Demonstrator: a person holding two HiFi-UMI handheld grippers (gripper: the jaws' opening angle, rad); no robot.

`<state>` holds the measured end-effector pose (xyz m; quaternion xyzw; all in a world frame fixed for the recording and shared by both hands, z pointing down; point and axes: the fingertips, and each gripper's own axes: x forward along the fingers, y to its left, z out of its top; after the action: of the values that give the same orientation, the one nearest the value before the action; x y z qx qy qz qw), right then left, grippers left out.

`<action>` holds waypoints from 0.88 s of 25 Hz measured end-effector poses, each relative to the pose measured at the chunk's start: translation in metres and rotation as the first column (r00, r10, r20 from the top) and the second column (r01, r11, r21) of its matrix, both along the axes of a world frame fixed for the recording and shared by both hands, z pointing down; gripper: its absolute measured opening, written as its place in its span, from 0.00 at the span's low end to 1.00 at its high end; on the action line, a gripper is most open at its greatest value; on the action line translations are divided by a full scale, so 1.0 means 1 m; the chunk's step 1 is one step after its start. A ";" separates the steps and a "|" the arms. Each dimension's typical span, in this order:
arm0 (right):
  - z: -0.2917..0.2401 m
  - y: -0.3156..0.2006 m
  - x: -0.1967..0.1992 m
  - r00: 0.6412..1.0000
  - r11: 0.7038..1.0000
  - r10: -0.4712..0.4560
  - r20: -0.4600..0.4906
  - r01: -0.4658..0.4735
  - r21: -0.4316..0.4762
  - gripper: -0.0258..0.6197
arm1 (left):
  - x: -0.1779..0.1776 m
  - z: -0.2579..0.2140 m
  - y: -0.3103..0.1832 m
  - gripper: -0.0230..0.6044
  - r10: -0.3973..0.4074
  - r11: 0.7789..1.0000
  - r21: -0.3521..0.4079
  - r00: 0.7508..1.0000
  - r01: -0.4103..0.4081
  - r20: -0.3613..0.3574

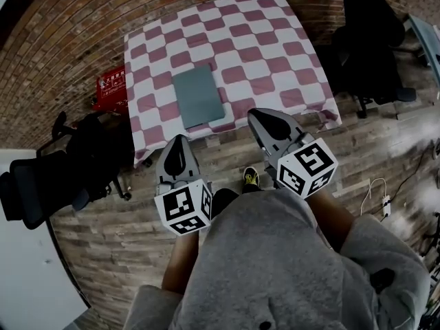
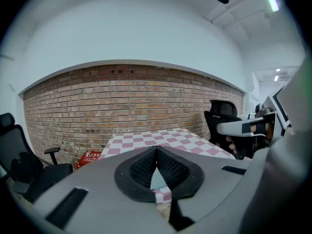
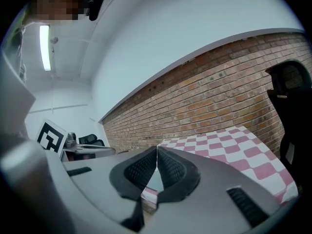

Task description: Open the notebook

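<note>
A closed grey-green notebook [image 1: 198, 95] lies flat on the pink-and-white checkered table [image 1: 261, 40], near its front edge and left of centre. Both grippers hang in front of the table, short of its near edge and above the wooden floor. My left gripper [image 1: 178, 140] is shut with nothing in it, its tips pointing at the notebook's near end. My right gripper [image 1: 254, 113] is also shut and empty, a little to the notebook's right. In the left gripper view the pads [image 2: 168, 167] meet at the tip, with a sliver of the notebook [image 2: 158, 180] below. The right gripper view shows its pads [image 3: 170, 167] touching likewise.
A brick wall [image 1: 82, 26] runs behind the table. A red crate [image 1: 110, 91] sits at the table's left side. Black office chairs stand at the left [image 1: 41, 191] and right [image 1: 371, 53]. A power strip and cable [image 1: 385, 201] lie on the floor at right.
</note>
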<state>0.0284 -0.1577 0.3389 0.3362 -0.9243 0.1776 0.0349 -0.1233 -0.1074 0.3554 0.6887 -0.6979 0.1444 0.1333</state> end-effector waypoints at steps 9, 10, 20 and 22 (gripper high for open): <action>-0.002 0.002 -0.004 1.000 1.000 -0.019 0.005 0.019 0.012 0.08 | 0.001 -0.002 0.002 0.05 0.001 1.000 0.008 1.000 -0.001 0.012; -0.002 0.003 -0.006 1.000 1.000 -0.021 0.002 0.021 0.011 0.08 | 0.000 -0.002 0.002 0.05 0.001 1.000 0.007 1.000 -0.001 0.011; 0.011 -0.013 -0.019 0.999 1.000 -0.023 -0.033 0.023 -0.011 0.08 | -0.012 0.008 -0.014 0.05 0.015 1.000 -0.018 1.000 -0.015 0.000; 0.017 -0.018 -0.021 0.999 1.000 -0.019 -0.043 0.018 -0.021 0.08 | -0.012 0.014 -0.020 0.05 0.035 0.999 -0.035 0.999 -0.034 0.012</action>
<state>0.0072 -0.1756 0.3559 0.3311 -0.9244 0.1795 0.0597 -0.1357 -0.1277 0.3698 0.6972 -0.6842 0.1632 0.1385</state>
